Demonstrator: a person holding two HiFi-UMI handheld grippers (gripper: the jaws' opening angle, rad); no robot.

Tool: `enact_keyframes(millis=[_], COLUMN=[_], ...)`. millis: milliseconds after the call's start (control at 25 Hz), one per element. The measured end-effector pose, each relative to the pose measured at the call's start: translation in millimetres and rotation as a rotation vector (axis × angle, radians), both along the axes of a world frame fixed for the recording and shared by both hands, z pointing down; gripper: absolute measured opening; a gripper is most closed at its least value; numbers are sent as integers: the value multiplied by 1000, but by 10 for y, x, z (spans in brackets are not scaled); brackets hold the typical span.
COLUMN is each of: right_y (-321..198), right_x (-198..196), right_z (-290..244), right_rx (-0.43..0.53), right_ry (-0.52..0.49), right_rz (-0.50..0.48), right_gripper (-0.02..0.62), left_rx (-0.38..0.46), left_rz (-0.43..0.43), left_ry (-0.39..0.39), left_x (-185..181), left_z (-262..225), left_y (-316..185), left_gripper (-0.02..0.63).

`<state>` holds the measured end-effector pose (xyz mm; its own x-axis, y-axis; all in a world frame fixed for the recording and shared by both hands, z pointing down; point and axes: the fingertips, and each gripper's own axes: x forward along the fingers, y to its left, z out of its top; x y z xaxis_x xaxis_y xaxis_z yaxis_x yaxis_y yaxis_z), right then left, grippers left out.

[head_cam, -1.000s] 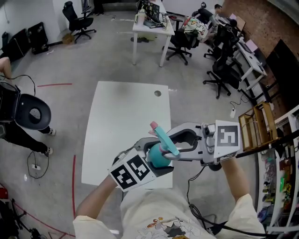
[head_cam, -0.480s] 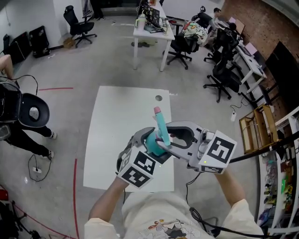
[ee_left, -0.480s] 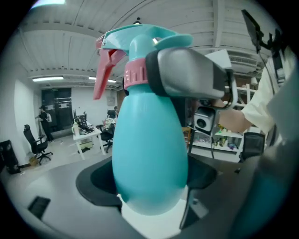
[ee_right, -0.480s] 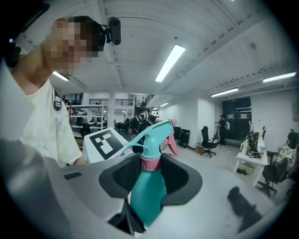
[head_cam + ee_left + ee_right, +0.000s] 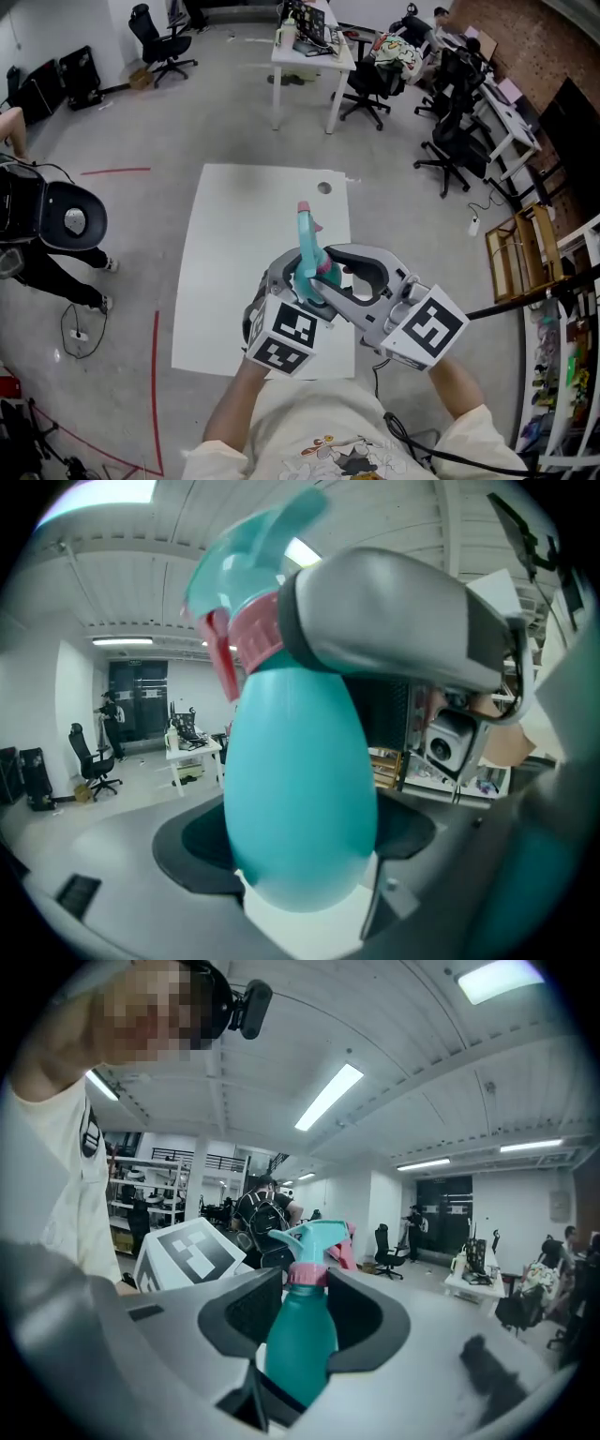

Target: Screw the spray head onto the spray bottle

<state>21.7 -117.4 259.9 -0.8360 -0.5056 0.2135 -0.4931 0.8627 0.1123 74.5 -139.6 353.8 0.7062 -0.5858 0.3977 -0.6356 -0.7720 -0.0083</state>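
A teal spray bottle [image 5: 307, 277] with a pink collar and a teal spray head [image 5: 305, 234] is held in the air above the white table [image 5: 234, 244]. My left gripper [image 5: 298, 292] is shut on the bottle's round body [image 5: 300, 789], which fills the left gripper view. From the right, my right gripper [image 5: 325, 274] has its jaws closed around the pink collar [image 5: 306, 1275] below the spray head [image 5: 314, 1238]. The right gripper's grey jaw [image 5: 394, 621] covers one side of that collar. The nozzle points away from me.
The table has a small round hole [image 5: 323, 187] near its far edge. Office chairs [image 5: 370, 80] and desks [image 5: 309, 47] stand beyond it. A person by a black stool [image 5: 70, 216] is at the left. Wooden shelving [image 5: 520, 253] stands at the right.
Both grippers have turned with the bottle between them. The spray head has swung from leaning right to nearly upright. The right gripper's marker cube has dropped toward me and to the left.
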Motion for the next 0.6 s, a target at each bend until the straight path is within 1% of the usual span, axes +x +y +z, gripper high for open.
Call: enact_keyframes(millis=[120,200,280,400,440,480,560,600], right_y=[27,49,109,254,305,349,411,428], right_x=[26,81,172,274,274,297,398,431], right_z=[23,45,47,-93,-180,-239,-289,-322], right_rx=[-47,-50,-42,-16,5,36,118,154], right_ry=[-12,30,84,154,210,294,509,599], right_rz=[-47,-70,-104,-210,-265,-329,-474,-539], right_gripper=[148,157,173,181,182,182,183,183], left_rx=[18,37,53,68,73,77,75,70], left_rz=[20,27,52,140,178,217,294,332], left_ry=[-20,-43,-71,-126,-150,-175,-217,-230], left_x=[-43,-70,-106,-152,-164,-170,-164,-151], left_z=[-1,-17,-44,-41,-19,14,95,137], left_y=[-8,-20,0,77,106,138,213,260], left_gripper=[411,411,411,411,411,411,411,411])
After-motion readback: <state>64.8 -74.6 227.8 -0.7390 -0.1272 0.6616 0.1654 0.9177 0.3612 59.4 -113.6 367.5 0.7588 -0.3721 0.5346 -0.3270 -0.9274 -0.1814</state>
